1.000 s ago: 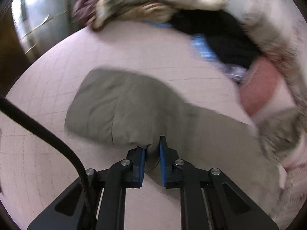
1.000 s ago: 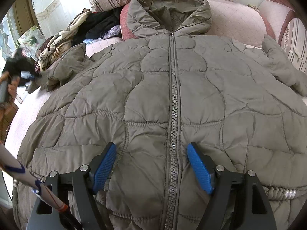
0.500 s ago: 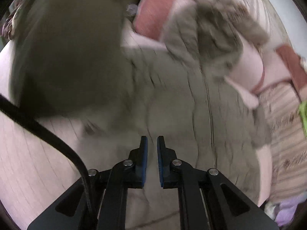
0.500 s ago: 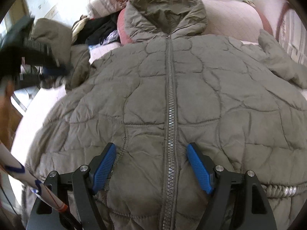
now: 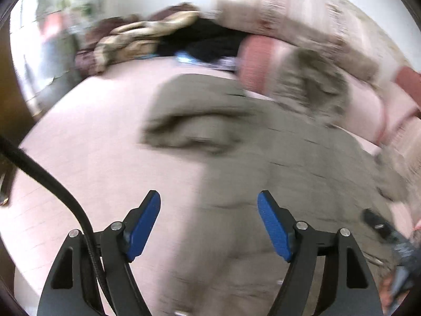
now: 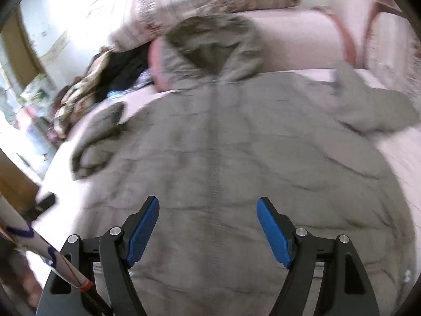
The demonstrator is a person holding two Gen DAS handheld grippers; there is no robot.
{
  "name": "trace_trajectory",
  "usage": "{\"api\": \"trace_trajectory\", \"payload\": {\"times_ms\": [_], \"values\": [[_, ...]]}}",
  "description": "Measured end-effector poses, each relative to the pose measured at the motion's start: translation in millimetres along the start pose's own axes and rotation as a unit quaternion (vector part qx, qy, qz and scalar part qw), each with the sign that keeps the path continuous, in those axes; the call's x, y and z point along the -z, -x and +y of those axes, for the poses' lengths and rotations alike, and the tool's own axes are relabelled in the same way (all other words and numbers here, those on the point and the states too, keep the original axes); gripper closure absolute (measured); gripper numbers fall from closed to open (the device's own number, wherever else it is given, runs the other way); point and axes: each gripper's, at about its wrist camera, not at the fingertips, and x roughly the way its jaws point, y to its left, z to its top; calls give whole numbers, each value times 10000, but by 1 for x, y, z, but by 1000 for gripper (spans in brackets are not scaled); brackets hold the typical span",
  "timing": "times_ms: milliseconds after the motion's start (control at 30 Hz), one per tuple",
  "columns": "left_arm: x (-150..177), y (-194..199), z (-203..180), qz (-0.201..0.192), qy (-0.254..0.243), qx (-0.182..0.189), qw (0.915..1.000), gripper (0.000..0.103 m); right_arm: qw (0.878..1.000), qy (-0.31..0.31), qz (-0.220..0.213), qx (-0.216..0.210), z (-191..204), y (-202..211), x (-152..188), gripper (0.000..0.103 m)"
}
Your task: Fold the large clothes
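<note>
The left gripper (image 5: 209, 226) is opening its jaws, with nothing between them. The right gripper (image 6: 208, 230) is wide open and empty too. Below both, the big jacket (image 6: 236, 163) lies flat on the bed (image 5: 105, 137), zipper up, ready for folding. Its left sleeve (image 5: 194, 121) lies bunched beside it.

Pink quilted bed (image 6: 394, 152), olive puffer jacket (image 6: 236, 158) spread flat, heaped clothes (image 6: 86, 97) beyond.

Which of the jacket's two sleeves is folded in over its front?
Neither is fully, but the left-side sleeve in the right wrist view lies crumpled against the olive hooded jacket; the right-side sleeve stretches outward.
</note>
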Motion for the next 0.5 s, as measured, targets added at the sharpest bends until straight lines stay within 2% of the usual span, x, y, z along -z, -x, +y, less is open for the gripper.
{"api": "trace_trajectory", "payload": {"times_ms": [100, 167, 233, 333, 500], "values": [[-2, -12, 32, -97, 253, -404, 9988, 28, 9986, 34, 342, -411, 39, -32, -24, 22], [-4, -23, 49, -16, 380, -546, 9978, 28, 9981, 161, 435, -395, 70, -61, -46, 22], [-10, -30, 66, 45, 559, -506, 9971, 28, 9977, 139, 545, -385, 97, -95, -70, 22], [-16, -37, 81, 118, 759, -412, 9962, 28, 9954, -320, 666, -610, 118, -141, -101, 19], [-17, -49, 89, 365, 952, -254, 9945, 28, 9873, -966, 947, -834, 134, -202, -123, 17]]}}
